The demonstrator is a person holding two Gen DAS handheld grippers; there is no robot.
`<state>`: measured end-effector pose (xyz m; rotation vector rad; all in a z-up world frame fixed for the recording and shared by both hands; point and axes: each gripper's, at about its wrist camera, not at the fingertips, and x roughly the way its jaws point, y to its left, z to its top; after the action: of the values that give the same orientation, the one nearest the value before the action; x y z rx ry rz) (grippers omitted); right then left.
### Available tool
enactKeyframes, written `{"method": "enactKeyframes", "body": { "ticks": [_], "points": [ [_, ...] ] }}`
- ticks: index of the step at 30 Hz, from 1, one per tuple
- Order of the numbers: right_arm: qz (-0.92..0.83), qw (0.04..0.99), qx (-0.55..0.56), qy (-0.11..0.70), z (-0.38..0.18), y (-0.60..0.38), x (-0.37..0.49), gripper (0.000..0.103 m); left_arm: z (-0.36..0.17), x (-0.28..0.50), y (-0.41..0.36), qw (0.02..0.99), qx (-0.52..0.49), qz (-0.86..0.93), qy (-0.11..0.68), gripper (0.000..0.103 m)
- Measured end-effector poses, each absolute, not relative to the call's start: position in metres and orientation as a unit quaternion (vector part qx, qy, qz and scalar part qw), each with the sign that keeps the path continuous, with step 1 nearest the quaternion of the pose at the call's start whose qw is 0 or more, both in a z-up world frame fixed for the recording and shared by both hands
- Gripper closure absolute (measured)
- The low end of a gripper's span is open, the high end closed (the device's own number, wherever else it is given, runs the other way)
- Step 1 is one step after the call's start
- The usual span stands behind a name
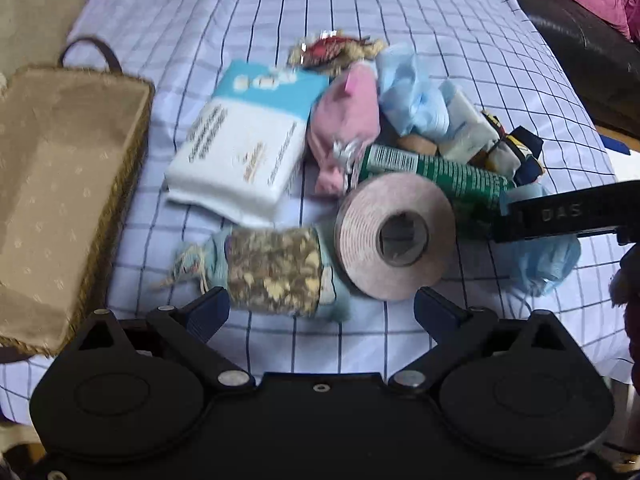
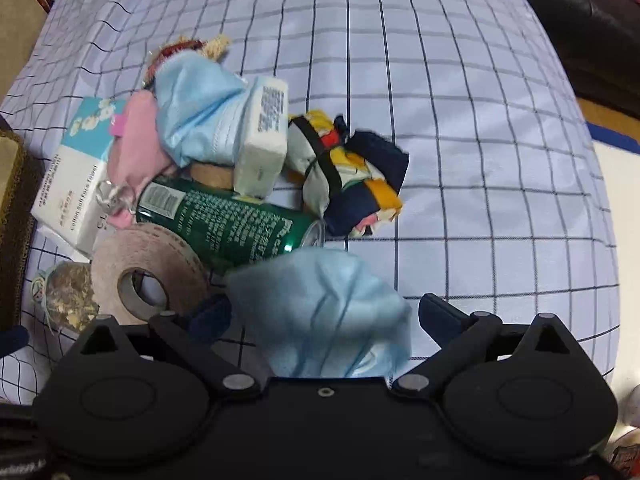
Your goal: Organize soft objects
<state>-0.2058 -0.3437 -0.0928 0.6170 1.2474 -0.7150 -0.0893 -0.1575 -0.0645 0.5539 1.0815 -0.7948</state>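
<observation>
A heap of small things lies on a checked bedsheet (image 1: 280, 8). My left gripper (image 1: 322, 310) is open, its fingers on either side of a mottled brown fabric pouch (image 1: 276, 276) with pale blue ends. A crumpled blue face mask (image 2: 320, 312) lies between the fingers of my right gripper (image 2: 326, 316), which is open wide. In the left wrist view the right gripper's black finger (image 1: 560, 216) reaches in over that mask (image 1: 548, 260). Further soft items are a pink pouch (image 1: 348, 120), a second blue mask (image 2: 196, 116) and a colourful folded cloth (image 2: 360, 176).
A fabric-lined wicker basket (image 1: 136, 160) stands on the left. Also in the heap are a tape roll (image 1: 396, 236), a green can (image 2: 224, 220), a cotton towel pack (image 1: 240, 148) and a small tissue pack (image 2: 264, 136). A dark sofa (image 1: 580, 40) runs along the right.
</observation>
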Motion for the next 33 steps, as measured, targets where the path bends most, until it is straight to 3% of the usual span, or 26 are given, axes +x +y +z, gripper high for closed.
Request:
{"method": "enactKeyframes", "body": {
  "ticks": [2, 4, 5, 7, 12, 33],
  "points": [
    [-0.322, 0.703, 0.286, 0.566, -0.099, -0.346, -0.205, 0.006, -0.066, -0.093, -0.16, 0.746, 0.257, -0.371, 0.49, 0.007],
    [-0.319, 0.693, 0.302, 0.572, -0.102, -0.35, -0.206, 0.023, -0.068, -0.094, -0.163, 0.737, 0.252, -0.379, 0.5, 0.007],
    [-0.316, 0.688, 0.315, 0.572, -0.103, -0.353, -0.208, 0.025, -0.069, -0.094, -0.164, 0.735, 0.249, -0.379, 0.504, 0.007],
    [-0.321, 0.676, 0.337, 0.571, -0.102, -0.358, -0.212, 0.041, -0.073, -0.092, -0.167, 0.734, 0.247, -0.374, 0.511, 0.007],
    [-0.338, 0.675, 0.338, 0.562, -0.09, -0.367, -0.219, 0.055, -0.083, -0.089, -0.177, 0.722, 0.249, -0.363, 0.533, 0.007],
    [-0.37, 0.667, 0.338, 0.551, -0.082, -0.381, -0.239, 0.053, -0.121, -0.115, -0.234, 0.723, 0.311, -0.342, 0.513, 0.007]
  ]
}}
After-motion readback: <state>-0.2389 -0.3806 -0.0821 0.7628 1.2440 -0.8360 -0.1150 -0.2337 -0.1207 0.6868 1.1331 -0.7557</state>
